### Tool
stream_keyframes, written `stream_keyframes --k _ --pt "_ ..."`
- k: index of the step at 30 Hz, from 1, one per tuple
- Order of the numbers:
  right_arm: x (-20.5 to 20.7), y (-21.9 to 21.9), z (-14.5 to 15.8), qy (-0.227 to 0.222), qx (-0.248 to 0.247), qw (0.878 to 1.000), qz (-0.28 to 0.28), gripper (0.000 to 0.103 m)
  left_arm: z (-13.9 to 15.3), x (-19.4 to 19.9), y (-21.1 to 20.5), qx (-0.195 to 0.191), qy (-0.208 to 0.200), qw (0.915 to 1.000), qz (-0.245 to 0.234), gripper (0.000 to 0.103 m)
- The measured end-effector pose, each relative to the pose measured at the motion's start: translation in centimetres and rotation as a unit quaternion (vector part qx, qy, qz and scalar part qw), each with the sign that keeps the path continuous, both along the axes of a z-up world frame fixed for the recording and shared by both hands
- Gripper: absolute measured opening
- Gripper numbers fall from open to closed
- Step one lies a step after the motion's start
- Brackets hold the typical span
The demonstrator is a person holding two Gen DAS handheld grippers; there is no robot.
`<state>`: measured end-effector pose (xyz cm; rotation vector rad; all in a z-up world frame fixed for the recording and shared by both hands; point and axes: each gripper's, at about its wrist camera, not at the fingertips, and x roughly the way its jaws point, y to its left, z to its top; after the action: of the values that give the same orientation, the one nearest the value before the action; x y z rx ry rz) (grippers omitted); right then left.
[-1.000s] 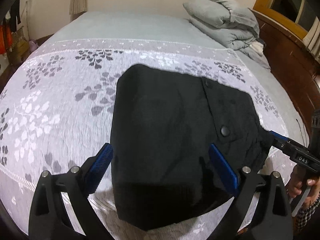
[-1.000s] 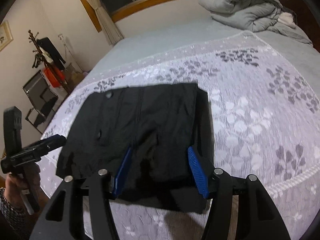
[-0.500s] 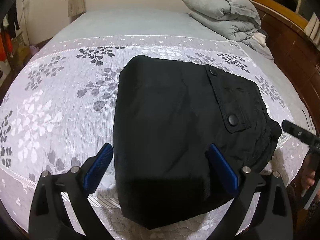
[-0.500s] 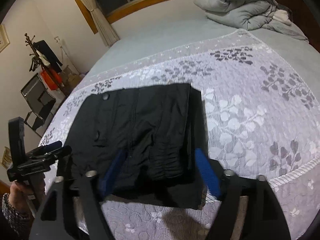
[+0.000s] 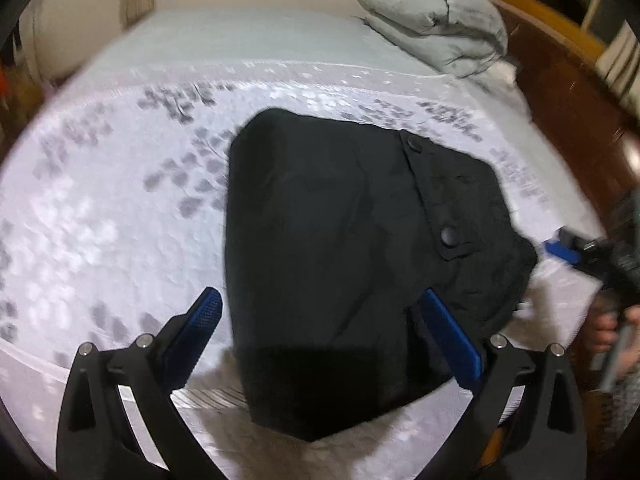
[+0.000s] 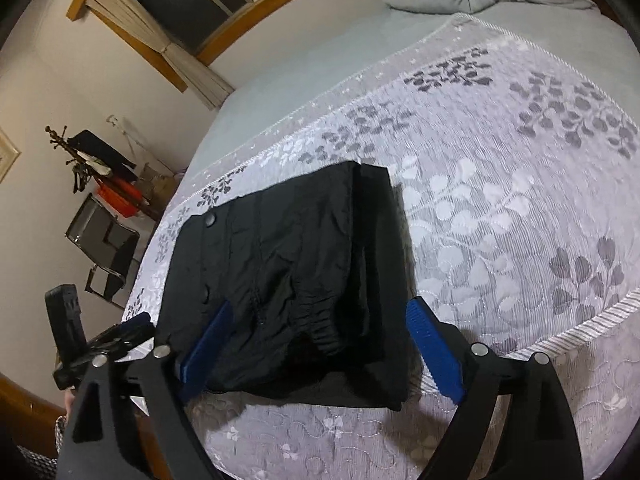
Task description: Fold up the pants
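Black pants (image 5: 352, 256) lie folded into a compact block on the bed (image 5: 120, 208), centre of both views.

Left gripper (image 5: 332, 332) hovers at the lower edge of its frame with its blue fingers (image 5: 200, 320) spread wide, holding nothing. Right gripper (image 6: 320, 344) has just been opening its fingers (image 6: 432, 348); they straddle the near end of the pants without pressing on the cloth. A grey folded duvet (image 5: 432, 20) sits upper right, and a chair (image 6: 108, 248) stands at the left.

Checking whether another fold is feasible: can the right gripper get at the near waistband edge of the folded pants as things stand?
Probably yes: the right gripper, jaws just opened, hangs over the pants with nothing between them.
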<state>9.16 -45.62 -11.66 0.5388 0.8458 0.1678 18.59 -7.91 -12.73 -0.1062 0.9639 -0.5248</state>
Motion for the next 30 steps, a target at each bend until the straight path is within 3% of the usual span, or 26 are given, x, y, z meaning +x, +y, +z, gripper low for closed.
stream_keyframes --k 3,6,8,12,18,24,30 --pt "0.0 -0.4 -0.4 0.003 0.011 1.000 0.001 0.089 -1.5 1.0 2.6 -0.058 0.056 0.9967 0.012 0.100" --pt "-0.2 -0.5 -0.5 0.000 0.016 1.000 0.005 0.089 -3.1 1.6 5.5 -0.141 0.097 0.9850 0.024 0.100" --pt "-0.2 -0.4 -0.7 -0.003 0.024 1.000 0.018 0.089 -3.9 1.8 6.3 -0.164 0.114 0.9795 0.024 0.100" --pt "0.4 -0.4 -1.2 0.003 0.019 1.000 0.022 0.089 -5.3 2.6 6.6 -0.170 0.133 0.9762 0.020 0.100" --pt "0.8 -1.3 -1.8 0.003 0.051 0.998 0.020 0.090 -6.2 3.9 5.5 -0.179 0.159 0.9709 -0.003 0.100" --pt "1.6 -2.2 -2.5 0.014 0.072 0.997 0.027 0.091 -6.9 5.1 4.6 -0.161 0.168 0.9725 -0.014 0.100" --pt "3.2 -2.5 -4.4 0.040 0.106 0.993 0.043 0.092 -8.7 6.3 3.6 -0.196 0.210 0.9574 -0.034 0.100"
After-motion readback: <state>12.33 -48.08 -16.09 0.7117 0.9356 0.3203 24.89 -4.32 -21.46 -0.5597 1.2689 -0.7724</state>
